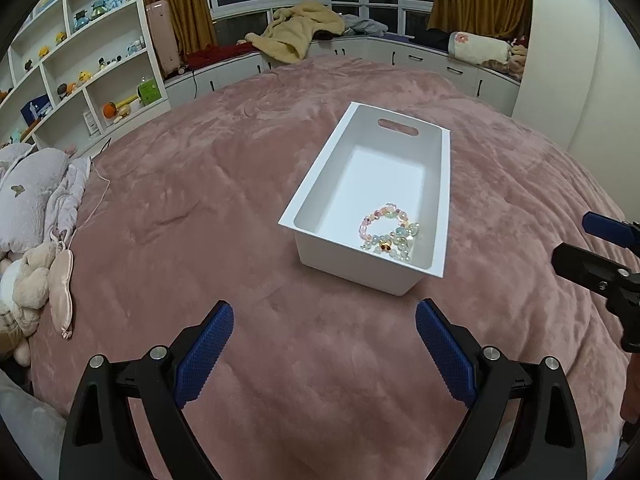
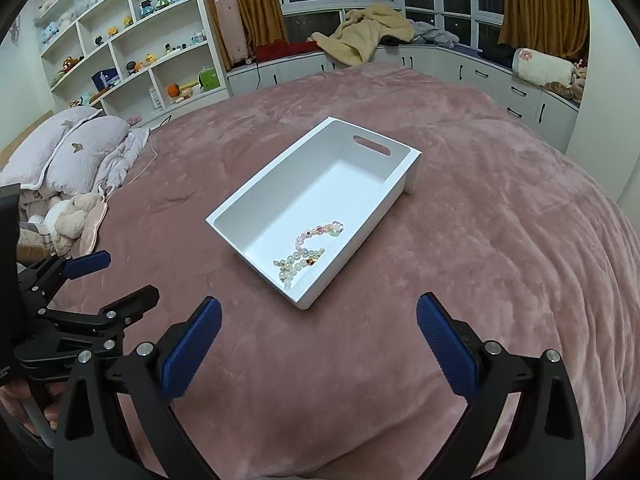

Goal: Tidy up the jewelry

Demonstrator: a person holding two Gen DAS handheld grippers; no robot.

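A white rectangular bin (image 1: 320, 192) (image 2: 256, 200) with a handle slot stands on the pink bedspread. Beaded bracelets (image 1: 390, 234) (image 2: 310, 250), pastel and pearl-like with a small gold charm, lie piled in its near right corner. My left gripper (image 1: 324, 316) is open and empty, a little short of the bin's near wall. My right gripper (image 2: 318, 312) is open and empty, just before the bin's near corner. In the left wrist view the right gripper (image 1: 576, 240) shows at the right edge; in the right wrist view the left gripper (image 2: 116, 276) shows at the left edge.
The pink bedspread (image 1: 224, 216) covers the whole bed. Pillows, plush toys and a satin eye mask (image 1: 62, 280) lie at the left edge. White shelves (image 2: 132, 40) with figurines and a window seat with a yellow blanket (image 2: 368, 30) stand beyond the bed.
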